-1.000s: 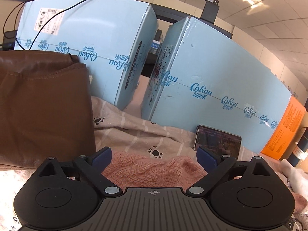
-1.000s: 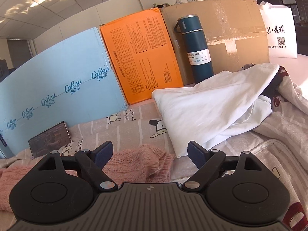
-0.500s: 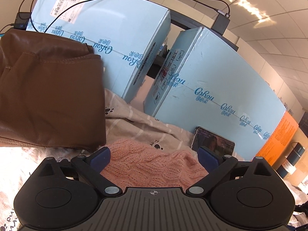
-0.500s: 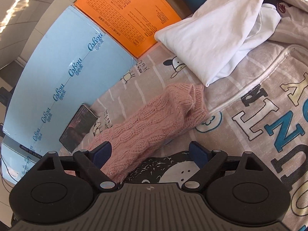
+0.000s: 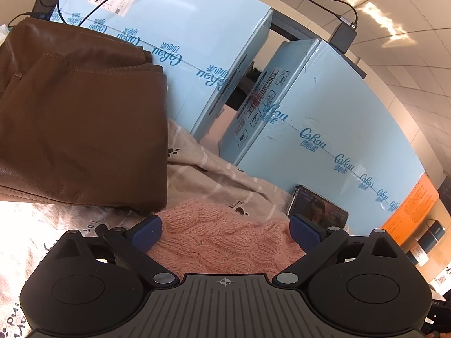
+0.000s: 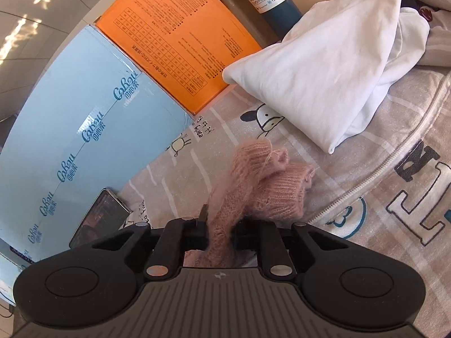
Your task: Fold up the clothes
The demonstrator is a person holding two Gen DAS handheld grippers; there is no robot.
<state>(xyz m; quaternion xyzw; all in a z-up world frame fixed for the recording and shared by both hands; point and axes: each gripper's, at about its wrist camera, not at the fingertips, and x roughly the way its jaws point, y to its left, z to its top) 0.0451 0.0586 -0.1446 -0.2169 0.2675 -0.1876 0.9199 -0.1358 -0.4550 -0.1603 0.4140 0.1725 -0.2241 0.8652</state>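
A pink knitted sweater (image 5: 225, 239) lies on the patterned sheet in the left wrist view. My left gripper (image 5: 225, 229) stands open astride it, blue pads apart, one at each side of the knit. In the right wrist view the jaws of my right gripper (image 6: 220, 235) are closing and pinch the pink sweater sleeve (image 6: 253, 180). Its cuff end is bunched and lifted just ahead of the fingers.
A folded brown leather garment (image 5: 79, 124) lies at the left. Light blue boxes (image 5: 324, 129) and an orange box (image 6: 180, 36) wall the far side, with a phone (image 6: 98, 219) leaning there. A white garment (image 6: 324, 70), a teal bottle (image 6: 273, 2) and a printed hoodie (image 6: 394, 169) lie at the right.
My right gripper has gone from wide open to shut on the pink sleeve, bunching it up. The left view has rolled and shifted a little over the sweater.
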